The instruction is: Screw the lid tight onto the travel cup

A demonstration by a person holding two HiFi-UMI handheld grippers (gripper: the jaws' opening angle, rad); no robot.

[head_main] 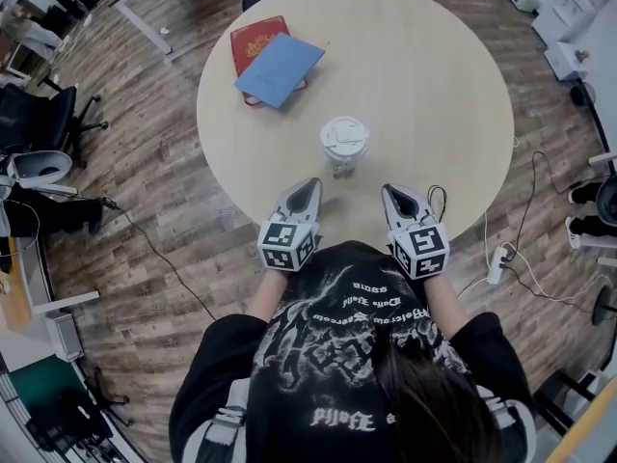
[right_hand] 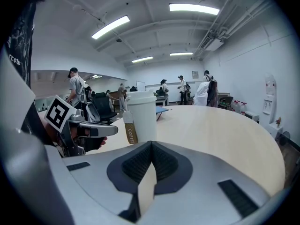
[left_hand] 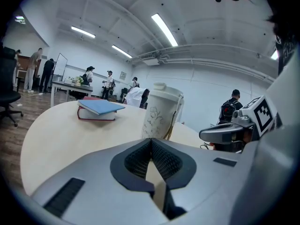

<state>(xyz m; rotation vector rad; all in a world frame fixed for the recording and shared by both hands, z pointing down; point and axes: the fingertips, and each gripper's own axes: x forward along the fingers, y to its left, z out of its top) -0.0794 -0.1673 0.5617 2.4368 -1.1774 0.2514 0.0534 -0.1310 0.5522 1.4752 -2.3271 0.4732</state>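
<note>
A white travel cup with its lid on stands upright on the round table, a tag hanging at its side. It shows ahead in the left gripper view and in the right gripper view. My left gripper rests at the table's near edge, left of the cup and short of it, jaws shut on nothing. My right gripper sits to the right of the cup, also shut and empty. Neither touches the cup. Each gripper sees the other: the right gripper, the left gripper.
A blue folder lies on a red book at the table's far left. Cables and a power strip lie on the wood floor at the right. Office chairs stand at the left. People stand in the room's background.
</note>
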